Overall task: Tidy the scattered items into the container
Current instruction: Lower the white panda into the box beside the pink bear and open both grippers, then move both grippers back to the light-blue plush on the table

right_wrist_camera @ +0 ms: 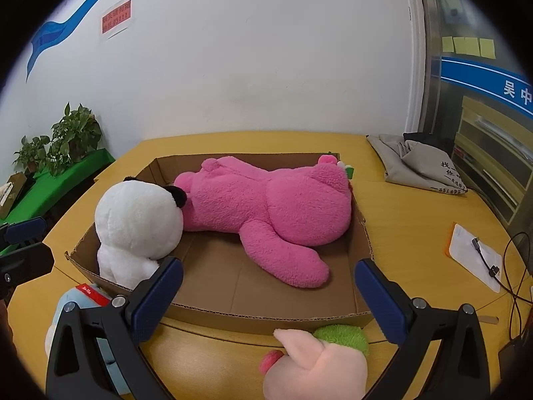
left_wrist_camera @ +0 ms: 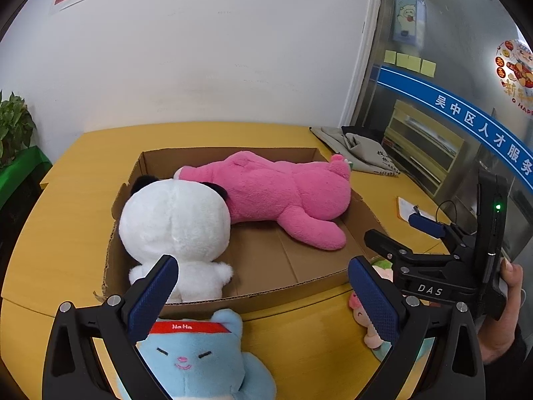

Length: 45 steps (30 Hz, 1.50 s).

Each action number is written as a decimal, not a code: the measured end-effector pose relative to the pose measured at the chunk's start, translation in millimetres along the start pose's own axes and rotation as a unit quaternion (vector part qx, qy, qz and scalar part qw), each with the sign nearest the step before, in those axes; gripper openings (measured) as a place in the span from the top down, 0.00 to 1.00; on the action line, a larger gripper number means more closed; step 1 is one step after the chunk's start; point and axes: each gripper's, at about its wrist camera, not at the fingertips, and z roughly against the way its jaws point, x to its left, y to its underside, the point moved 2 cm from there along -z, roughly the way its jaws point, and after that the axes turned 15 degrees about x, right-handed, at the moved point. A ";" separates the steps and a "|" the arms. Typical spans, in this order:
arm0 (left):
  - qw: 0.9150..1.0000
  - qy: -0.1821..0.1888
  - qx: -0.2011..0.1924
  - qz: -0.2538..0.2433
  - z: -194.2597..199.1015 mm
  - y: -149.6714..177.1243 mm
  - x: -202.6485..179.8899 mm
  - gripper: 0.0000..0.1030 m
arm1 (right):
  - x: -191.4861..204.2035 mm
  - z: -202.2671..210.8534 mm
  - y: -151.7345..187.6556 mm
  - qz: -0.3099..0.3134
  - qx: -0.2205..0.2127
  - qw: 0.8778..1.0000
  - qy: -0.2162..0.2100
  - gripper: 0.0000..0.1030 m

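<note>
Cardboard box sits mid-table, holding a pink plush lying flat and a white plush seen only from behind. Outside its near wall, a blue plush lies below my left gripper, fingers apart, clamping nothing. My right gripper, fingers likewise spread, hovers over a pink-and-green plush, cut off by the frame.
</note>
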 end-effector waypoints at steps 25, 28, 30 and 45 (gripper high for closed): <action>1.000 0.010 0.010 0.009 -7.8 10.6 4.5 0.00 | -3.1 -2.1 12.9 -0.008 0.015 1.000 0.000 0.00; 1.000 0.011 0.010 0.007 -6.5 11.4 4.8 0.00 | -2.1 -1.9 13.7 -0.007 0.017 1.000 -0.002 0.00; 1.000 0.009 0.009 0.009 -6.4 12.0 5.6 0.00 | -1.8 -1.7 13.7 -0.007 0.015 1.000 -0.002 0.00; 1.000 0.013 0.014 0.013 -1.6 19.8 12.7 0.00 | -1.3 -1.0 19.2 -0.011 0.021 1.000 -0.004 0.00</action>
